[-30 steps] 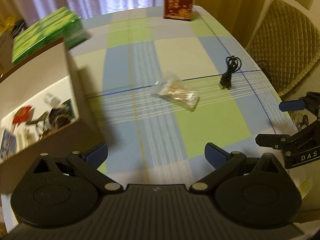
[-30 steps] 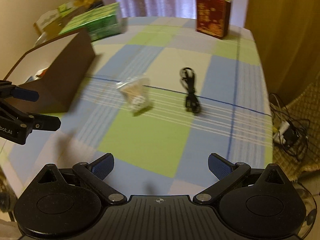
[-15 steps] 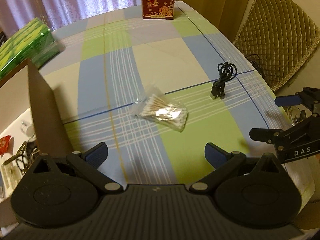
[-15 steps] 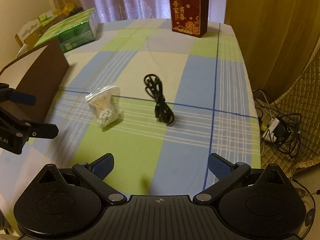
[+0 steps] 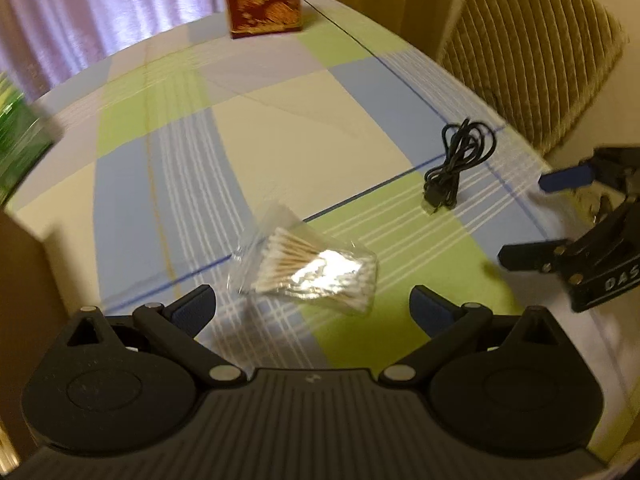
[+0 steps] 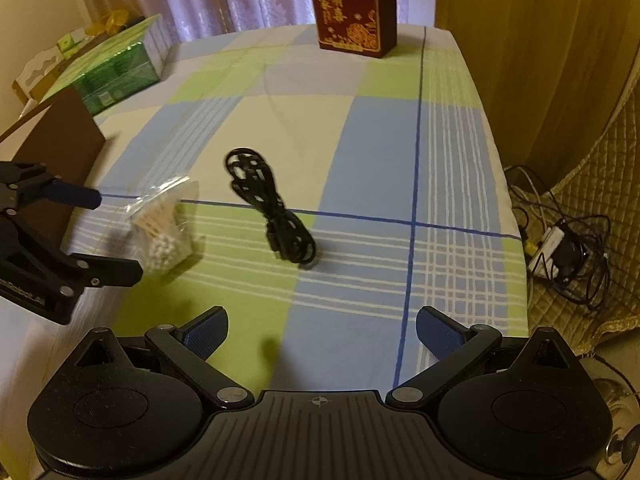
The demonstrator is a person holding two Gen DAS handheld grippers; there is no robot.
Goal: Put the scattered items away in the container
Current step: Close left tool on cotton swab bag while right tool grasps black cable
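Worktop (image 6: pixel 380 152): covered by a checked cloth in blue, green and cream; two loose items remain on it.
Container: brown cardboard box (image 6: pixel 60 148) at the left edge of the worktop; interior not visible.
Left gripper (image 5: pixel 312 304): jaws wide, empty, just short of the bag.
Right gripper (image 6: pixel 322 330): jaws wide, empty, facing the cable from well back.
Bag of cotton swabs (image 5: pixel 308 266): clear plastic, lying flat between the box and the cable.
Black cable (image 6: pixel 272 212): coiled, lying apart from the bag.
Step in hand: approach to pick-up, by my judgement.
Next move: lower the left gripper over the bag, close on it, carry to box.
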